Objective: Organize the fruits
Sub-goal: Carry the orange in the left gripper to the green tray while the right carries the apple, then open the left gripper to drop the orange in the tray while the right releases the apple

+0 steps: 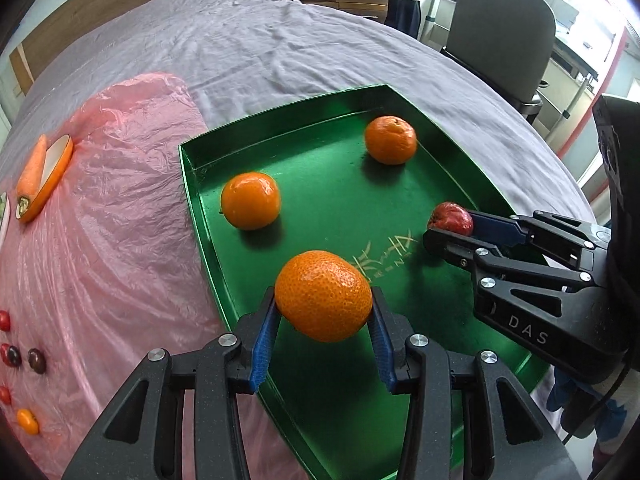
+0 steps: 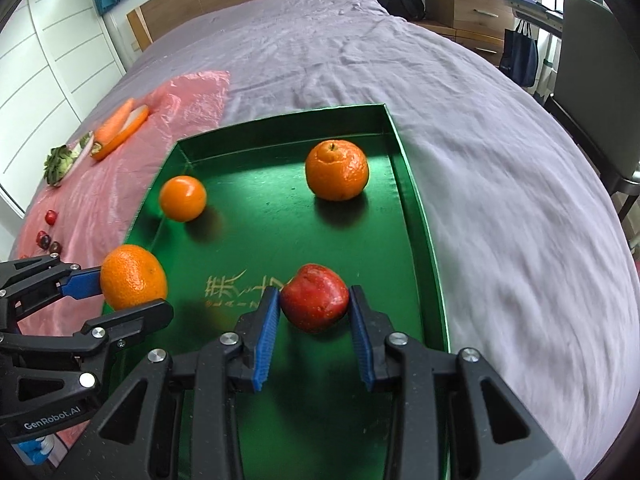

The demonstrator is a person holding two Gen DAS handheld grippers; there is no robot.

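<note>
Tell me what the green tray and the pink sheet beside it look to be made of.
Green tray: probably foil-coated card or thin metal; glossy floor with sheen, crisp folded corners, gold printed characters. Could be a box lid.
Pink sheet: thin plastic film, likely a bag; translucent, shiny, finely crinkled over the grey bedsheet, which looks like matte woven cloth.
</note>
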